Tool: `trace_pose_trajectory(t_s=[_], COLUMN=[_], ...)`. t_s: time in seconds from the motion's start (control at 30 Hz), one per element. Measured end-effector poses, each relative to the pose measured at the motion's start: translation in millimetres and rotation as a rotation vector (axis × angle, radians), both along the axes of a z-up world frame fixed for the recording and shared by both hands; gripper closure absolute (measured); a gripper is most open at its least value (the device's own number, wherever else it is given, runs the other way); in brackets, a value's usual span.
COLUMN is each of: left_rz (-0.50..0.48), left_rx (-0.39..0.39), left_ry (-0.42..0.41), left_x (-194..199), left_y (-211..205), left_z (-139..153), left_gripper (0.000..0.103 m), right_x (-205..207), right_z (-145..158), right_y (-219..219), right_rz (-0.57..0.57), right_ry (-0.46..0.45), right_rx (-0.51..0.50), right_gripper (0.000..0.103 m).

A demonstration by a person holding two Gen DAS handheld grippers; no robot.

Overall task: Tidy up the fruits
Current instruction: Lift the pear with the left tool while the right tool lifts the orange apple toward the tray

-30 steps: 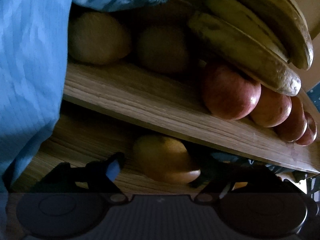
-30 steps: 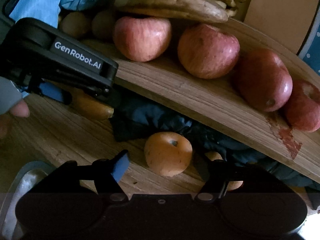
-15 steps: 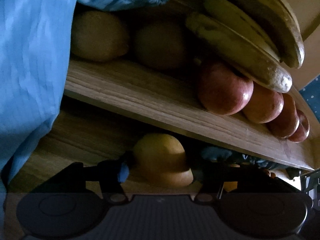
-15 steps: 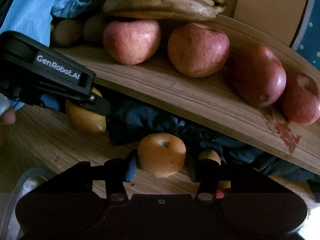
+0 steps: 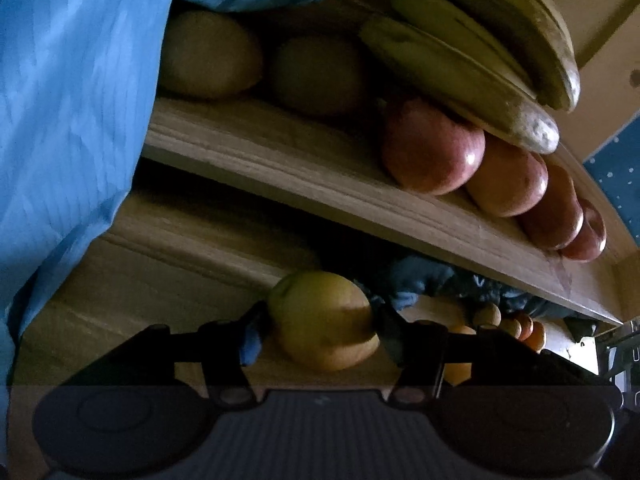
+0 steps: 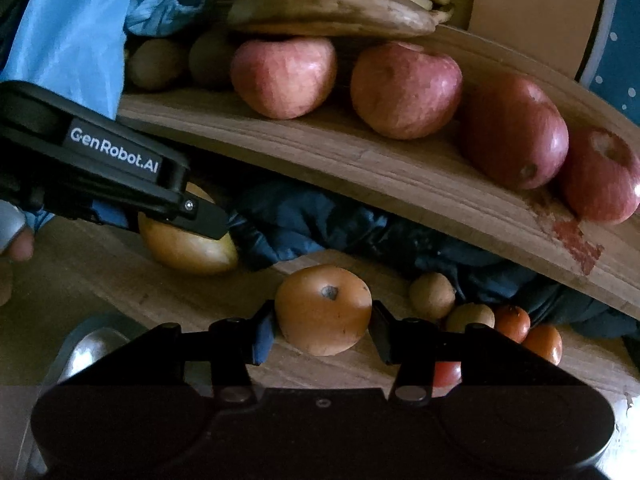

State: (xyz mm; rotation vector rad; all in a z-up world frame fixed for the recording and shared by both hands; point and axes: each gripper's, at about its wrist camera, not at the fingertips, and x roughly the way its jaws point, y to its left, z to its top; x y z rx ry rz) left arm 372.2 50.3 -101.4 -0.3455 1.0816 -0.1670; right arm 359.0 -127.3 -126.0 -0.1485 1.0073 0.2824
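Observation:
In the left wrist view a yellow fruit [image 5: 316, 304] lies on the wooden table between the pads of my left gripper [image 5: 318, 330]. The jaws are closing and both pads touch it. In the right wrist view my right gripper [image 6: 323, 326] is shut on an orange fruit [image 6: 320, 300] with a dark stem spot. That view also shows a left gripper finger [image 6: 200, 220] over the yellow fruit [image 6: 188, 252]. Above both, a curved wooden board [image 6: 360, 168] carries red apples [image 6: 404, 88], bananas [image 6: 332, 12] and brown round fruits [image 6: 156, 64].
A dark blue cloth [image 6: 320, 220] is bunched under the board. Several small brown and orange fruits [image 6: 512, 320] lie to the right of the orange fruit. A metal dish [image 6: 92, 352] sits at the lower left. A light blue sleeve [image 5: 60, 120] fills the left side.
Both grippers went from wide apart to closed around their fruit. The left gripper moved in on the yellow fruit, which now sits between its pads.

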Motion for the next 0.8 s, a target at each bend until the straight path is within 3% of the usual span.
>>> trace_pose_trajectory(t_s=[0.8], left_rz=[-0.049], left_rx=[-0.006], left_ry=[-0.039], left_x=[-44.7], left_y=[-29.5], left_z=[27.1], left_gripper=[0.042], right_x=[-62.8], right_z=[34.3], right_y=[-27.6], right_rz=[-0.034], right_ry=[-0.038], right_rx=[0.021], right_gripper=[0.053])
